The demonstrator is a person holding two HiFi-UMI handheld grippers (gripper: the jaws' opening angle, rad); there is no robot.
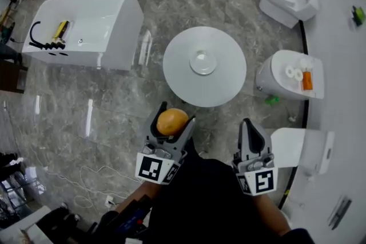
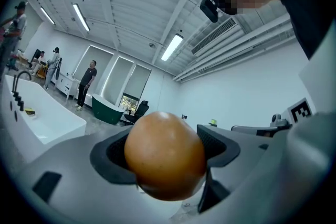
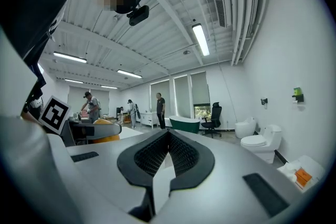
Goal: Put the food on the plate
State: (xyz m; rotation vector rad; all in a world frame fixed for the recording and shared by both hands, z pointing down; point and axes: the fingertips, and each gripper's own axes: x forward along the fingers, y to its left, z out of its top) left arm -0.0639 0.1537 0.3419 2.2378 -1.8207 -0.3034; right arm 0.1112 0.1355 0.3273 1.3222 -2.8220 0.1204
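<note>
I hold both forearms close to my body, with the left tongs clamped on the round orange food item and the right tongs pressed together, empty, both pointing forward.

Food x1, plate x1, rd table x1, bathtub x1, grippers x2: left gripper, right gripper.

A white rectangular bathtub stands on the glossy grey marble floor, with a curved black faucet and a yellow object on its rim. Just beside it is a round white table. A white toilet stands near a second white fixture bearing two white rolls and an orange object. Farther off are a dark green tub, a black office chair and a standing person.
</note>
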